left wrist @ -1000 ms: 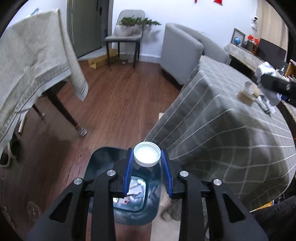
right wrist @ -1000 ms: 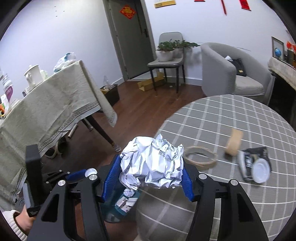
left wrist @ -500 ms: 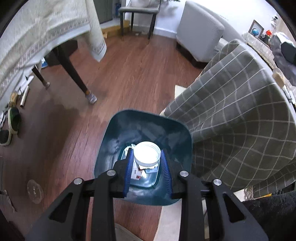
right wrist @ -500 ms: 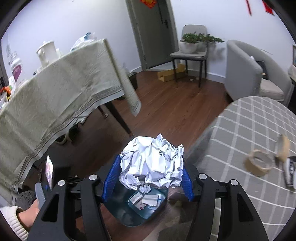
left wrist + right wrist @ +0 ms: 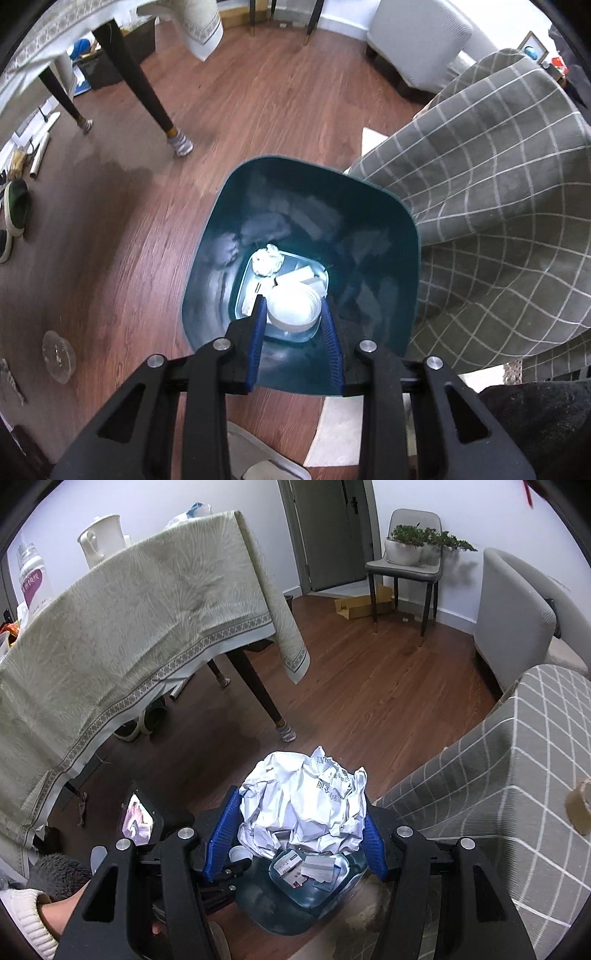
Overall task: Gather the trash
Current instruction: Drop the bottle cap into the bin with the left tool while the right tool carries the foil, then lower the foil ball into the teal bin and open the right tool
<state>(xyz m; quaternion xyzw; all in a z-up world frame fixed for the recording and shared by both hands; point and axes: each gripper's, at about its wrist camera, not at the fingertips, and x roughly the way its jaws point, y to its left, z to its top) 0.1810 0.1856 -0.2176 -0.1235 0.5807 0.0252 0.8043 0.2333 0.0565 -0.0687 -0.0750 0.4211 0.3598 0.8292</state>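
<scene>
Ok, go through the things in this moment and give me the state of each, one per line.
Left claw: shut on a white-capped bottle, above the bin.
Right claw: shut on a crumpled paper ball.
Bin: upright on the floor, open, paper scraps at the bottom.
Tape roll: lying on the checked tablecloth.

Reddish-brown wood-plank flooring [image 5: 373, 686] is running across the room, reaching pale lavender-white walls [image 5: 155, 506] and a closed grey-green door [image 5: 332, 531]. A pale green patterned tablecloth with a woven border [image 5: 140, 627] is hanging low over a dark-legged table [image 5: 258, 686] on the left, while a grey cloth with a white grid pattern [image 5: 491, 206] is draping over the round tabletop on the right. Against the far wall a grey chair on thin dark legs [image 5: 406, 568] is carrying a white pot of green foliage [image 5: 404, 550], flattened brown cardboard [image 5: 364, 603] is lying on the floor beneath it, and a light grey upholstered armchair [image 5: 517, 605] is sitting beside it.
</scene>
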